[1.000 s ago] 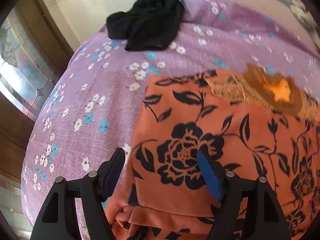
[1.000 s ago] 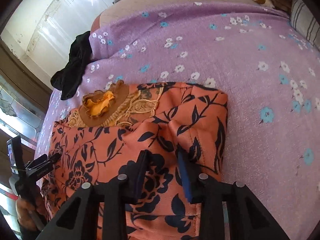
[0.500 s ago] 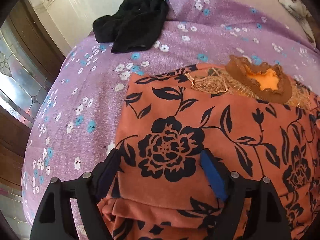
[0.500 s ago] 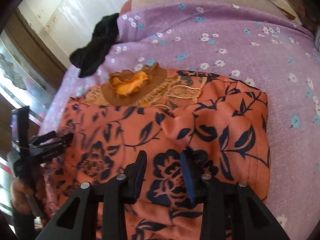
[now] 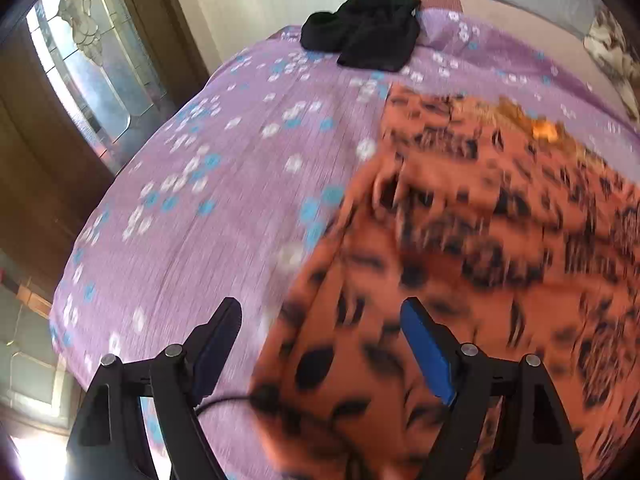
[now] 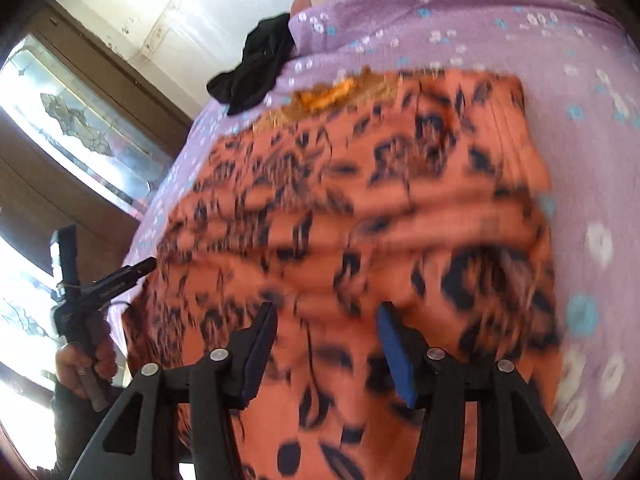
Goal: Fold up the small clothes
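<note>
Only right wrist view shows hand [image 6: 82, 364] holding left gripper [image 6: 150, 266].

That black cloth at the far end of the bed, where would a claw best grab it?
Probably the bunched lump at the black cloth's left end, coming from above: it sits raised off the purple sheet, while the rest lies flatter.

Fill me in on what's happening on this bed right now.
A person is folding an orange garment with black flowers on a purple floral bedsheet, with handheld tongs in each hand. Both the left tongs and the right tongs are open over the garment's near edge, gripping nothing. The images are motion-blurred, so the tongs or the cloth are moving. A black garment lies bunched at the far edge, untouched.
</note>
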Motion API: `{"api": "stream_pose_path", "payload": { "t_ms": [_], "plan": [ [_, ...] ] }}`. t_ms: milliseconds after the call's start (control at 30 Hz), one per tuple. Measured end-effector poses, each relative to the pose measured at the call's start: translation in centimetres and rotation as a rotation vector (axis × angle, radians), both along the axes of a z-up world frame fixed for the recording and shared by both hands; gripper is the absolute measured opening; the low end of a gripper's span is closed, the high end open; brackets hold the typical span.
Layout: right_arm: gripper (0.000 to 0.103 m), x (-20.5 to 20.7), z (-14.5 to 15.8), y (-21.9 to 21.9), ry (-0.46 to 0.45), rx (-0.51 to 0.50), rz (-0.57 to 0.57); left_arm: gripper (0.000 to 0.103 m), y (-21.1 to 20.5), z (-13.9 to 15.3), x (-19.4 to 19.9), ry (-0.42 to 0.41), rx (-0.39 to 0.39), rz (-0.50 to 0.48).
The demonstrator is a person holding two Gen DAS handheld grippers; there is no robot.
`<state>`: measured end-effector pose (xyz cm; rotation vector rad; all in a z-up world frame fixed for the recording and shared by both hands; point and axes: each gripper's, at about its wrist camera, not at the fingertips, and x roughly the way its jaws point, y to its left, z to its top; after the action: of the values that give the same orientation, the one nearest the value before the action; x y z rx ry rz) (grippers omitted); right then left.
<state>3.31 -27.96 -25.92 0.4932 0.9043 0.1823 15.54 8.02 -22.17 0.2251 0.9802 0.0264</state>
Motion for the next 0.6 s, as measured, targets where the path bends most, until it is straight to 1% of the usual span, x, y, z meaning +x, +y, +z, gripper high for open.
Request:
{"api": "stream_pose_path", "payload": {
  "t_ms": [67,167,200,233,267,300,333,367,433,500,600],
  "plan": [
    [0.056,-1.4,0.3,0.5,0.002,-0.011,0.003,0.082,0.6,-0.8,-1.6,0.027,0.025,-0.007],
    [0.056,-3.4,0.3,-0.7,0.008,0.069,-0.029,0.082,1.9,-0.5,-3.4,0.003,0.011,-0.01],
    [0.056,-4.3,0.1,-1.3,0.014,0.092,-0.049,0.082,2.6,-0.6,-3.7,0.004,0.004,0.002],
    [0.056,-5.1,-0.4,-1.8,0.027,0.106,-0.071,0.082,3.3,-0.9,-3.8,0.024,-0.007,0.024],
    [0.055,-5.7,-0.7,-2.5,0.032,0.132,-0.092,0.083,3.9,-1.2,-3.8,0.043,-0.034,0.04],
    [0.055,-6.1,-0.9,-3.1,0.03,0.173,-0.113,0.083,4.6,-1.2,-3.8,0.052,-0.082,0.058],
    [0.055,-6.2,-0.8,-3.5,0.033,0.197,-0.133,0.083,4.9,-1.1,-3.8,0.055,-0.106,0.073],
    [0.056,-6.0,-0.5,-3.6,0.032,0.188,-0.141,0.083,5.0,-0.8,-3.8,0.045,-0.108,0.089],
    [0.056,-5.4,0.6,-3.2,0.004,0.117,-0.13,0.083,4.4,0.0,-3.6,0.012,-0.102,0.092],
    [0.057,-4.2,1.8,-2.8,-0.029,0.069,-0.113,0.083,2.8,1.1,-3.4,-0.032,-0.099,0.057],
    [0.057,-1.4,3.2,-3.0,-0.048,0.009,-0.101,0.083,-0.5,2.8,-2.5,-0.13,-0.068,-0.011]
  ]
}}
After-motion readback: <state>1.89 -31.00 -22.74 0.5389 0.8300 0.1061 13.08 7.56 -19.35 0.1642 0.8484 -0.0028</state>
